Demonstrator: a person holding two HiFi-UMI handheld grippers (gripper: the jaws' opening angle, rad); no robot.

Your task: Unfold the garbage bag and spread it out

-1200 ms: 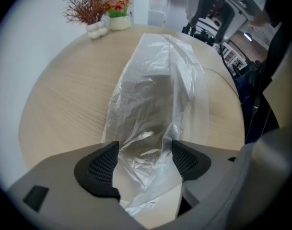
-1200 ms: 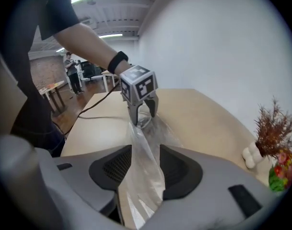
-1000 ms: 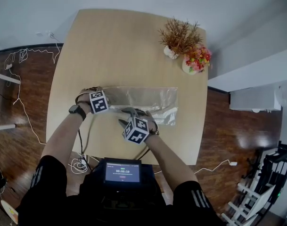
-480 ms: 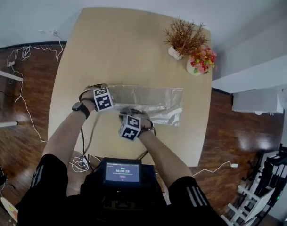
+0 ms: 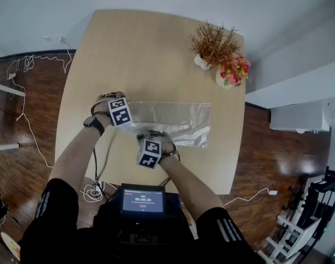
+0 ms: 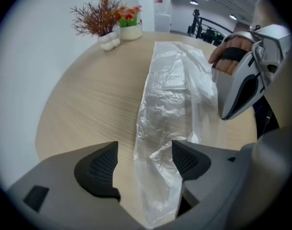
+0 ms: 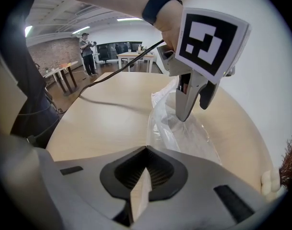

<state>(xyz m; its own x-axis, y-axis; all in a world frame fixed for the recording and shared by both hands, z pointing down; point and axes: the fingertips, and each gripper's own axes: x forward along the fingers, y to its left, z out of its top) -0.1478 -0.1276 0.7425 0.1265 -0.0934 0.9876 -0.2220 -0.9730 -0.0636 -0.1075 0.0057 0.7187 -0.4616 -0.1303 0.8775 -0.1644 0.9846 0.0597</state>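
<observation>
The right gripper (image 7: pixel 146 150) is clenched on the near edge of the garbage bag (image 5: pixel 173 117), which lies folded lengthwise on the worktop (image 5: pixel 145 48), while the left gripper (image 6: pixel 145 147) stands released astride its end, so unfolding is only beginning and the next move likely calls for drawing that edge toward the person.

The garbage bag (image 5: pixel 173 122) is thin, clear, crinkled plastic, folded into a long flat strip. It lies on the table (image 5: pixel 145 48), crosswise, nearer the table's front edge and reaching toward its right side.
</observation>
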